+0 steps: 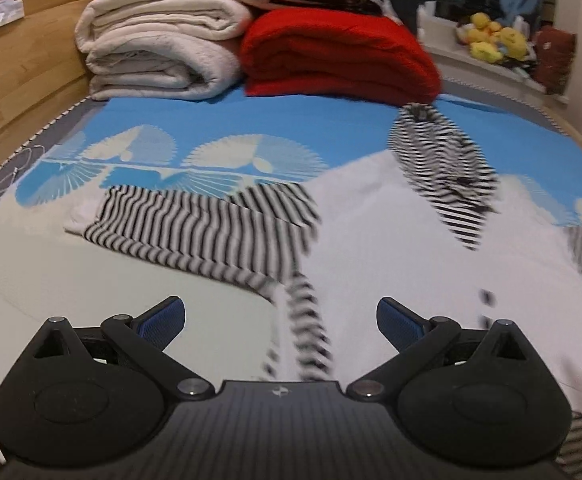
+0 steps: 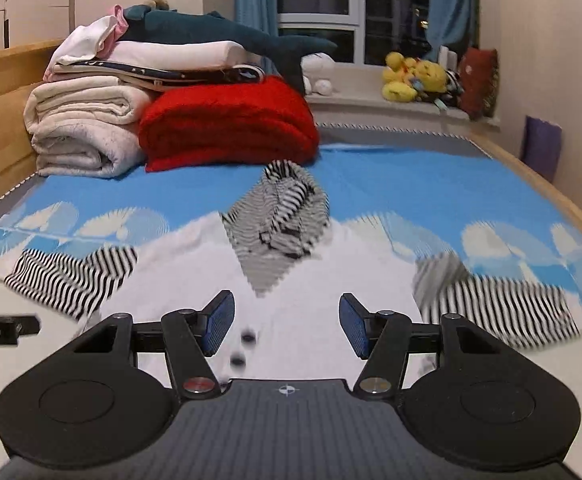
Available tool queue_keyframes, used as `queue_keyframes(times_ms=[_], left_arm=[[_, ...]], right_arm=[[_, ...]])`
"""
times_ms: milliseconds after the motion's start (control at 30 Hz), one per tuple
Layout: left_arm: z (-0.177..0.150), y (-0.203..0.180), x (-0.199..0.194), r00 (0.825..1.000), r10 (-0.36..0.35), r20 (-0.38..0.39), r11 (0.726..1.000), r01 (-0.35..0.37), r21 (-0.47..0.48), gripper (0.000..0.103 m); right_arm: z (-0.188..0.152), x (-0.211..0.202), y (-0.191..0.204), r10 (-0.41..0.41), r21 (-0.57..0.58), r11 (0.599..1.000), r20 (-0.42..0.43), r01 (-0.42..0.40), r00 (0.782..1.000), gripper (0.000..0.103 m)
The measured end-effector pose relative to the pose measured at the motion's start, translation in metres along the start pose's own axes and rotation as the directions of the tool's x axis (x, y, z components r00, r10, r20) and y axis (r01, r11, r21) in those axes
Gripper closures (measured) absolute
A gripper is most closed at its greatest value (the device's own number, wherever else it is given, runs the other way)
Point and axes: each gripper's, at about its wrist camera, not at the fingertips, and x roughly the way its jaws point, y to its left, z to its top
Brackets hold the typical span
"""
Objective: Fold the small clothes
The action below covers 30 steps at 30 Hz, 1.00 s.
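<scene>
Left wrist view shows a small white garment (image 1: pixel 391 248) with striped sleeves spread flat on the bed (image 1: pixel 251 120), which is covered in a blue and white patterned sheet. 1 striped sleeve (image 1: pixel 195 224) lies stretched out to the left, and a striped hood or collar (image 1: pixel 443 168) sits bunched at the far end. Right wrist view shows the other sleeve (image 2: pixel 499 304) out to the right and 2 dark buttons (image 2: pixel 243 348) on the white front. Nothing looks folded yet, so the task seems to be at its start: both sleeves and the body are left to fold. Stacked cream blankets (image 1: pixel 159 44) and a red blanket (image 1: pixel 339 56) sit at the head of the bed, well apart from the garment.

Both grippers tilt down over the near edge of the garment. The left gripper (image 1: pixel 281 320) has its fingers spread wide and holds nothing. The right gripper (image 2: pixel 287 324) likewise has its fingers apart, with only cloth below, not gripped.
</scene>
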Motion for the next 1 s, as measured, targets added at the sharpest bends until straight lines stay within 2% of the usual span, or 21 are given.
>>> queue_keyframes(times_ms=[33, 100, 167, 200, 233, 267, 333, 433, 567, 667, 700, 767, 800, 833, 867, 1000], left_arm=[[0.004, 0.006, 0.015, 1.000, 0.012, 0.001, 1.000, -0.012, 0.003, 0.001], [0.012, 0.020, 0.046, 0.999, 0.039, 0.000, 0.999, -0.039, 0.002, 0.010], [0.021, 0.043, 0.077, 0.996, 0.088, -0.007, 0.996, -0.088, -0.027, 0.037], [0.026, 0.055, 0.091, 0.994, 0.107, 0.006, 0.993, -0.106, -0.045, 0.041], [0.031, 0.069, 0.104, 0.991, 0.131, 0.030, 0.989, -0.129, -0.066, 0.046], [0.034, 0.086, 0.118, 0.984, 0.168, 0.053, 0.982, -0.162, -0.100, 0.046], [0.039, 0.122, 0.146, 0.970, 0.239, 0.042, 0.954, -0.227, -0.198, 0.046], [0.039, 0.178, 0.179, 0.954, 0.300, -0.009, 0.886, -0.282, -0.368, 0.046], [0.032, 0.231, 0.203, 0.948, 0.317, -0.034, 0.811, -0.289, -0.509, 0.044], [0.027, 0.251, 0.212, 0.958, 0.285, -0.027, 0.785, -0.250, -0.567, 0.044], [0.027, 0.252, 0.214, 0.959, 0.283, -0.014, 0.789, -0.241, -0.565, 0.044], [0.028, 0.246, 0.218, 0.957, 0.289, 0.000, 0.818, -0.246, -0.520, 0.044], [0.030, 0.242, 0.222, 0.957, 0.290, 0.000, 0.832, -0.252, -0.493, 0.050], [0.033, 0.235, 0.225, 0.960, 0.281, 0.001, 0.852, -0.248, -0.461, 0.081], [0.035, 0.229, 0.225, 0.964, 0.265, -0.002, 0.867, -0.239, -0.438, 0.098], [0.063, 0.200, 0.194, 0.958, 0.275, 0.077, 0.894, -0.226, -0.386, 0.099]], right_arm=[[0.006, 0.012, 0.002, 0.005, -0.010, 1.000, 0.002, -0.005, 1.000, 0.044], [0.015, 0.039, 0.005, 0.013, -0.030, 0.999, 0.012, -0.012, 1.000, 0.044], [0.013, 0.062, 0.006, 0.012, -0.038, 0.999, 0.029, -0.011, 0.999, 0.047], [0.008, 0.073, 0.006, 0.007, -0.039, 0.999, 0.026, -0.006, 1.000, 0.052], [0.004, 0.083, 0.006, -0.007, -0.036, 0.999, -0.004, 0.006, 1.000, 0.065], [0.002, 0.093, 0.007, -0.010, -0.027, 1.000, -0.043, 0.009, 0.999, 0.076], [-0.001, 0.106, 0.009, 0.038, -0.014, 0.999, -0.083, -0.039, 0.996, 0.077], [-0.003, 0.110, 0.016, 0.065, -0.075, 0.995, -0.083, -0.072, 0.994, 0.077], [-0.007, 0.122, 0.013, 0.079, -0.053, 0.995, -0.140, -0.087, 0.987, 0.077], [-0.014, 0.132, 0.010, 0.073, -0.023, 0.997, -0.209, -0.079, 0.975, 0.076], [-0.015, 0.135, 0.009, 0.067, -0.019, 0.997, -0.231, -0.073, 0.971, 0.076], [-0.021, 0.140, 0.009, 0.053, -0.021, 0.998, -0.273, -0.061, 0.961, 0.076], [-0.024, 0.143, 0.009, 0.044, -0.027, 0.998, -0.292, -0.054, 0.955, 0.076], [-0.027, 0.144, 0.008, 0.037, -0.030, 0.998, -0.306, -0.049, 0.951, 0.076], [-0.030, 0.146, 0.007, 0.028, -0.030, 0.999, -0.323, -0.039, 0.946, 0.076], [-0.032, 0.148, -0.008, 0.009, 0.019, 1.000, -0.356, -0.002, 0.935, 0.076]])
